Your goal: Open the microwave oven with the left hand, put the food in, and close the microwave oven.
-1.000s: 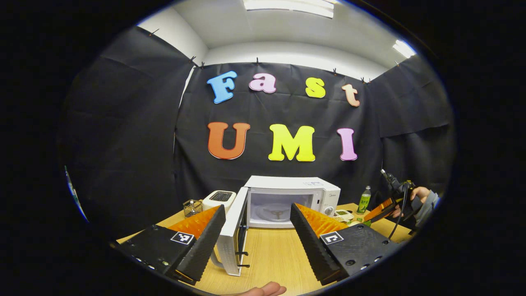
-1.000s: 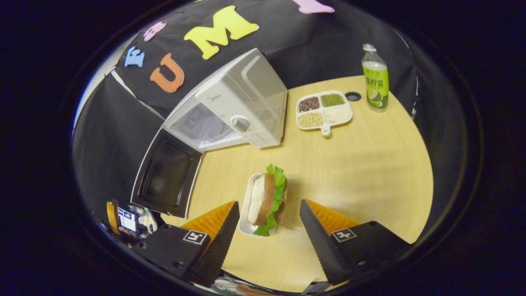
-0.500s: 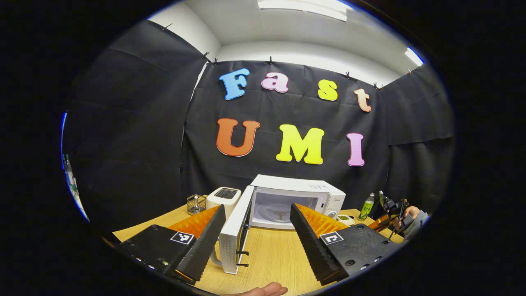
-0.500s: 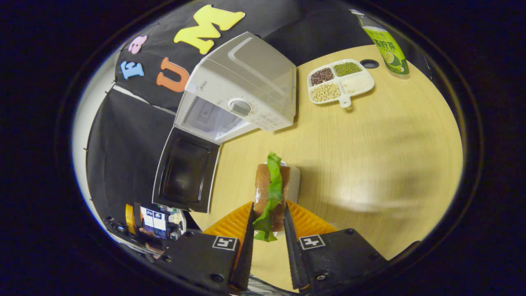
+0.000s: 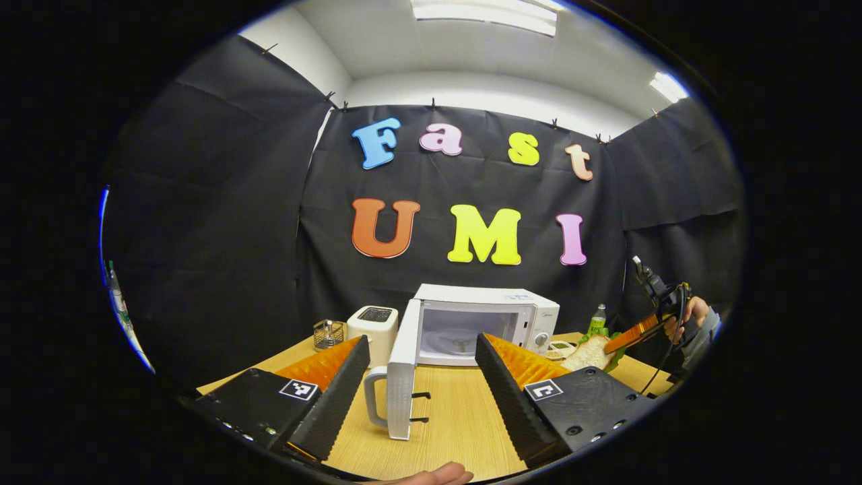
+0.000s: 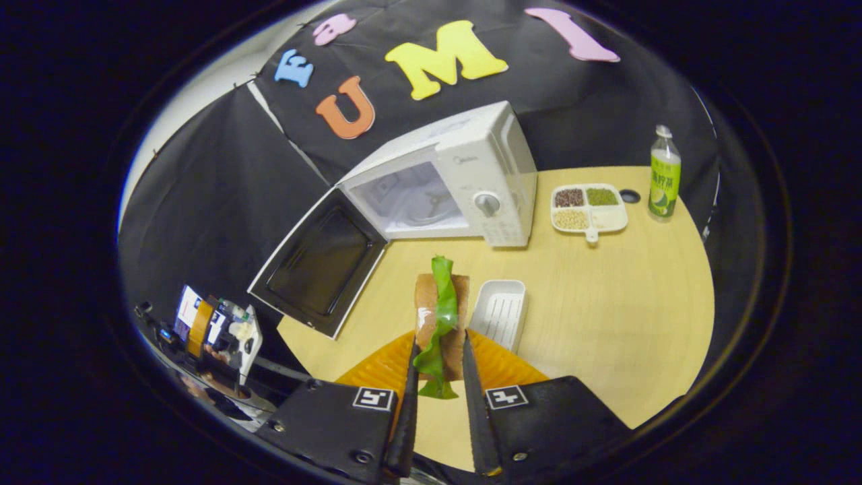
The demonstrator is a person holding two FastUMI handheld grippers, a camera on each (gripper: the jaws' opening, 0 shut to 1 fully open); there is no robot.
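The white microwave (image 5: 486, 301) stands at the back of the wooden table with its door (image 5: 403, 380) swung wide open to the left. Its cavity with the glass plate (image 5: 459, 340) holds nothing. My left gripper (image 5: 421, 339) hangs open in front of the door, touching nothing. In the right gripper view the microwave (image 6: 495, 158) and its open door (image 6: 323, 269) lie ahead. My right gripper (image 6: 438, 340) is shut on a sandwich (image 6: 427, 303) of bread and lettuce, held in the air above the table. The left gripper view shows that sandwich (image 5: 587, 351) at the far right.
An empty white tray (image 6: 502, 313) lies just right of the held sandwich. A divided dish of beans (image 6: 589, 207) and a green bottle (image 6: 663, 175) stand right of the microwave. A toaster (image 5: 374, 323) and a wire basket (image 5: 328, 333) stand to its left.
My right gripper closed on the sandwich and lifted it off the white tray, which stays on the table. The left gripper stayed open and shifted only slightly.
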